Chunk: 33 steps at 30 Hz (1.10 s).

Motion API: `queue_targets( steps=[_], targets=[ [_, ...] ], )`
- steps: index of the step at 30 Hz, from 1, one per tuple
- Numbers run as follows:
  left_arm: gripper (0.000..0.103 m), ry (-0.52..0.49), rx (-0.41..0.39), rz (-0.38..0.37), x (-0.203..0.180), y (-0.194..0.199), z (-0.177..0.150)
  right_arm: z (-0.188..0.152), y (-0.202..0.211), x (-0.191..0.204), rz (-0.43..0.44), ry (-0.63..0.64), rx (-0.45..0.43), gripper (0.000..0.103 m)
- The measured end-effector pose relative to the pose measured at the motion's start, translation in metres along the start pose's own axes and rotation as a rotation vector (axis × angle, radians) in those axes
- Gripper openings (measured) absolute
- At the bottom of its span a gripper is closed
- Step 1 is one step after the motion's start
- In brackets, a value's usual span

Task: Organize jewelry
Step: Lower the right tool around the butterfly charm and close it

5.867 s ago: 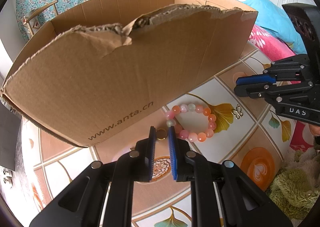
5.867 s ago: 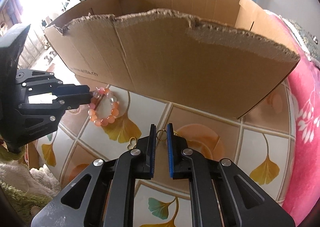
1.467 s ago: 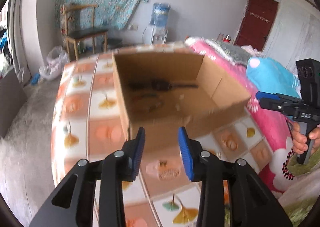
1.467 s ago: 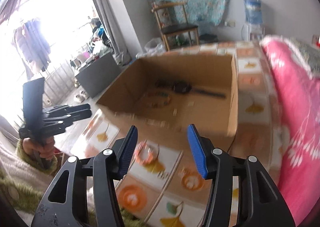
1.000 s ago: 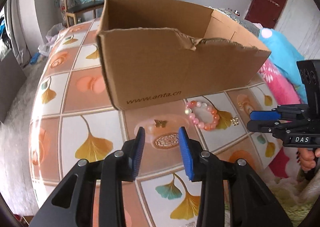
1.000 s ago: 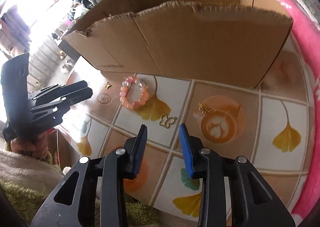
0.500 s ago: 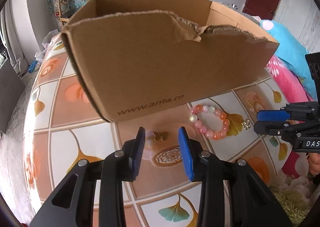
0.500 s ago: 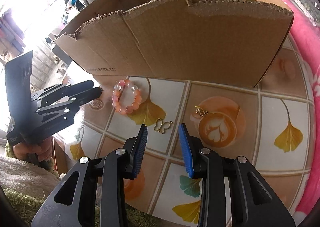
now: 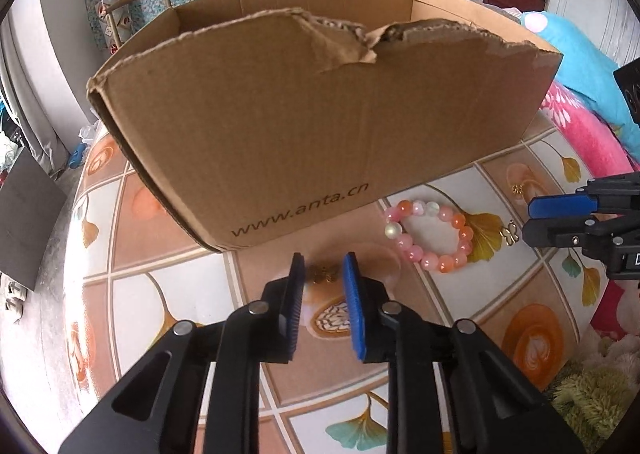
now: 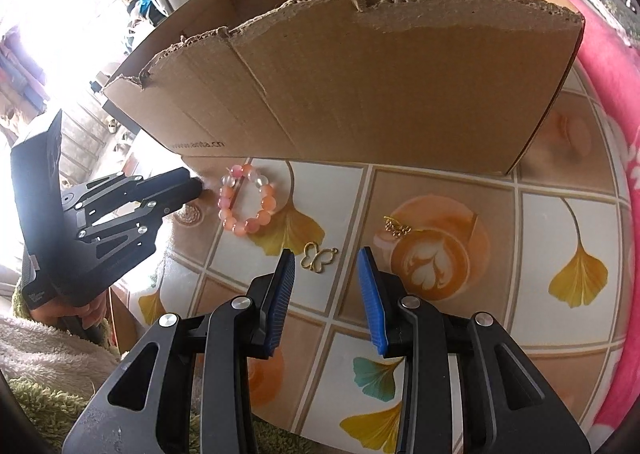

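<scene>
On the patterned tabletop, just in front of the cardboard box point(image 9: 320, 125), lies a small gold charm point(image 9: 322, 274). My left gripper point(image 9: 323, 264) straddles it and its jaws are closing; a thin gap still shows at each blue pad. To the right lies a pink and orange bead bracelet point(image 9: 432, 238) point(image 10: 248, 201). My right gripper point(image 10: 326, 256) is open over a gold butterfly outline pendant point(image 10: 318, 258), which rests on the table at its tips. Another small gold charm point(image 10: 396, 228) sits further right. In the right wrist view, the left gripper point(image 10: 192, 183) reaches in beside the bracelet.
The box point(image 10: 360, 73) has torn upper edges and fills the back of the table point(image 10: 440, 181), hiding its inside. Pink bedding point(image 10: 616, 133) borders the right side and a fuzzy green fabric point(image 9: 592, 394) the near edge. A chair point(image 9: 132, 9) stands behind.
My left gripper has come forward and lower, so the gold charm now sits between its tips, and its jaws have narrowed. The right gripper has stayed over the butterfly pendant.
</scene>
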<state>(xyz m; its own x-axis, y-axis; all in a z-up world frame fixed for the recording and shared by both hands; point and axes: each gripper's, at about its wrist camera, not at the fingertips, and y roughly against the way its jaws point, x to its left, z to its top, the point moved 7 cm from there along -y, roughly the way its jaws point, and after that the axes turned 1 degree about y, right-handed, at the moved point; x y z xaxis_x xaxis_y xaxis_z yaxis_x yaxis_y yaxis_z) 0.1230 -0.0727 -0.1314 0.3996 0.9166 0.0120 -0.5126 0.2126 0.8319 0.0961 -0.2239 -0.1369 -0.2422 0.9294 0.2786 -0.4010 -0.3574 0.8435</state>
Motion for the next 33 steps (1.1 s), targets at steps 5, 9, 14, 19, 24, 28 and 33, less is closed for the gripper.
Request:
queue_targets(
  steps=[5,9,14,19,24,28,33],
  targets=[
    [0.012,-0.011,-0.006,0.004,-0.003,0.001,-0.001,-0.001,0.004,-0.004,-0.002,-0.005,-0.007,0.033],
    [0.011,-0.015,-0.010,0.005,-0.003,0.001,-0.001,-0.004,0.006,-0.002,-0.003,-0.002,-0.011,0.033],
    [0.011,-0.011,-0.008,0.006,-0.003,0.000,-0.002,-0.007,0.011,0.002,-0.007,0.015,-0.021,0.033],
    [0.012,-0.002,-0.007,0.002,0.000,0.002,-0.004,-0.010,0.008,0.011,-0.018,0.042,-0.005,0.033],
    [0.012,-0.001,-0.006,0.001,0.001,0.002,-0.004,-0.011,0.003,0.015,-0.054,0.056,-0.003,0.032],
    [0.012,0.000,-0.005,0.002,0.000,0.002,-0.004,-0.010,-0.001,0.016,-0.058,0.050,0.002,0.030],
    [0.012,0.002,-0.004,0.001,0.002,0.003,-0.005,-0.006,-0.012,0.023,-0.083,0.077,-0.006,0.028]
  ],
)
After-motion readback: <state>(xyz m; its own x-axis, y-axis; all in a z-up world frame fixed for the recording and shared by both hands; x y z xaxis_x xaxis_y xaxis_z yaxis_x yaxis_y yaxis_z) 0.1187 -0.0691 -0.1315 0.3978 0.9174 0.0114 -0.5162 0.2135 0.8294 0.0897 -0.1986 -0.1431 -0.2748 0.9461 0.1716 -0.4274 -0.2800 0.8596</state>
